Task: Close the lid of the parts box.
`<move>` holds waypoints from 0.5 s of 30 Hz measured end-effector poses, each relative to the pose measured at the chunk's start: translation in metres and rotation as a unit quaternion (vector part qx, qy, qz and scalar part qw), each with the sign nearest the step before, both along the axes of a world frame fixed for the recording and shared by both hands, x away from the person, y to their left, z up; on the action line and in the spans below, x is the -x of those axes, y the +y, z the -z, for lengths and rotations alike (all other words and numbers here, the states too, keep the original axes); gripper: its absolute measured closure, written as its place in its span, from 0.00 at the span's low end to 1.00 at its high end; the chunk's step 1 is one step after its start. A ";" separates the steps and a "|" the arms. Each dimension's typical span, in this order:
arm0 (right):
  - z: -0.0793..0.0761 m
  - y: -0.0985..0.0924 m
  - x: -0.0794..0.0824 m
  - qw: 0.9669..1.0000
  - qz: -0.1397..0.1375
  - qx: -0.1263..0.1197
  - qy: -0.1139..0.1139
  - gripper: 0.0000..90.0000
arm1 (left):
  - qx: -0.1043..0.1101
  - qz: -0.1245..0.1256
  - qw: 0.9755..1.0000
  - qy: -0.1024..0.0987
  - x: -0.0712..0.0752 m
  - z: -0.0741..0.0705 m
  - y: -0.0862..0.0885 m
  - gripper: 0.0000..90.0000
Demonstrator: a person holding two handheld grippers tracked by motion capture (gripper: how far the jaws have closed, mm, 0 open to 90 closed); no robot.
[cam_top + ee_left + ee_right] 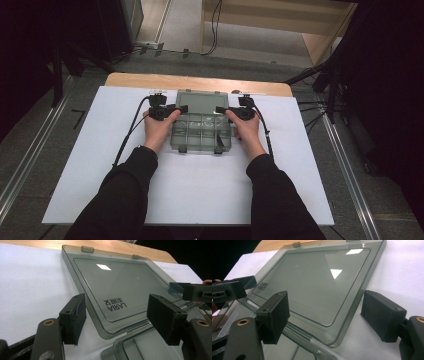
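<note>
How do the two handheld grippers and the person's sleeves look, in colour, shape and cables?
Both the left gripper and the right gripper are black, each with two blocky rectangular jaws. Brass-coloured rings sit in the jaw arms. A black cable trails from each toward the person. The sleeves are long and black.

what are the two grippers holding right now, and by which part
Nothing: both the left gripper and right gripper stand open, straddling the open lid edges without pressing.

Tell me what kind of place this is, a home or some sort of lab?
Probably a lab or recording setup, not a home: a white-covered table stands alone on grey floor, cables trail across it, and dark stands flank the table, where a clear compartment box lies open.
</note>
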State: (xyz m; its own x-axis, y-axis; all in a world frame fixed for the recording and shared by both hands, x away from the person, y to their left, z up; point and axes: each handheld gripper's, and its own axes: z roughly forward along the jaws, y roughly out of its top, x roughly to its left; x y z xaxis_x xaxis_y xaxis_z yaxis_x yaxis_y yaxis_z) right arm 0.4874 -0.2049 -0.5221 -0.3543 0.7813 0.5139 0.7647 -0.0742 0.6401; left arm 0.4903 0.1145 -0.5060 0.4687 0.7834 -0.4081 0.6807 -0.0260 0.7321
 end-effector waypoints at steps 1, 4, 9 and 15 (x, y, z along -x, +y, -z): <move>0.000 0.000 0.000 1.000 0.001 0.000 0.000 0.23 | 0.000 -0.001 1.000 0.001 0.000 0.000 0.000 0.34; 0.000 0.000 0.000 1.000 0.001 0.001 0.002 0.24 | -0.001 -0.003 1.000 0.002 -0.001 0.000 0.000 0.35; 0.000 -0.002 -0.001 1.000 0.004 0.001 0.005 0.29 | 0.004 -0.004 1.000 0.008 -0.003 0.001 0.001 0.36; 0.001 -0.004 0.000 1.000 0.012 0.002 0.005 0.37 | 0.002 -0.012 1.000 0.018 -0.004 0.002 0.002 0.42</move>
